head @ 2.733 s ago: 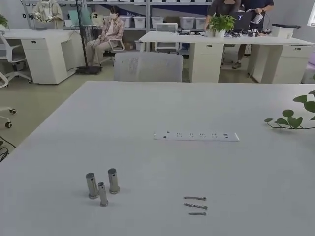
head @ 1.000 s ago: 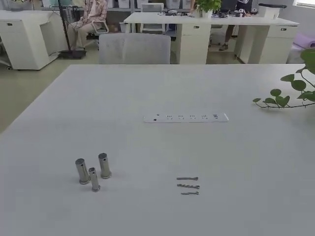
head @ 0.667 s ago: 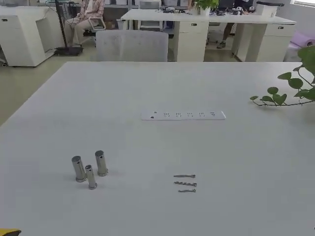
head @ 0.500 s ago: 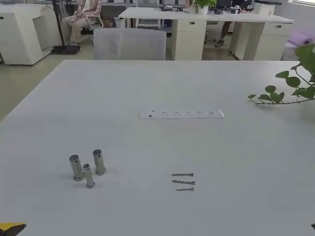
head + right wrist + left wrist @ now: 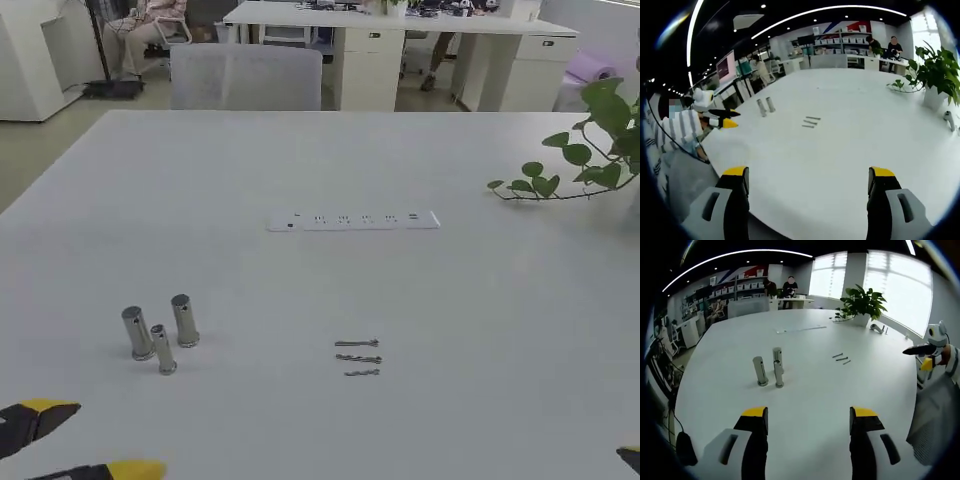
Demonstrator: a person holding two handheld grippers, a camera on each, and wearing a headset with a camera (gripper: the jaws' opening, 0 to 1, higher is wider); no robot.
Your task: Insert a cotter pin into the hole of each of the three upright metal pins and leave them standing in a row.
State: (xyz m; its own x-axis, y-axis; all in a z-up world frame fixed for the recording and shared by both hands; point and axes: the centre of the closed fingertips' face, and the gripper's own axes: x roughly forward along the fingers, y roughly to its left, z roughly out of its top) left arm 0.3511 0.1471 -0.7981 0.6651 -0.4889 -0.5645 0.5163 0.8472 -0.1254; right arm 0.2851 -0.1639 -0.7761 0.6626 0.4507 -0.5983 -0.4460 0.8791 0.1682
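Note:
Three short metal pins [image 5: 162, 333] stand upright in a tight cluster on the white table, left of centre. Three cotter pins [image 5: 358, 358] lie flat in a small stack to their right. My left gripper [image 5: 85, 440] comes in at the bottom left, open and holding nothing, short of the pins. One yellow fingertip [image 5: 632, 457] of my right gripper pokes in at the bottom right corner. In the left gripper view the gripper [image 5: 809, 415] is open, with the metal pins [image 5: 771, 369] ahead. In the right gripper view the gripper [image 5: 808, 172] is open, far from the cotter pins [image 5: 808, 122].
A white power strip [image 5: 352, 220] lies across the table's middle. A trailing green plant [image 5: 575, 160] hangs over the right edge. A grey chair [image 5: 245, 78] stands at the far side. Other desks and seated people are beyond.
The head camera has tilted down. My left gripper has come into the bottom left of the head view, and the right gripper's tip into the bottom right. Metal pins and cotter pins have not moved.

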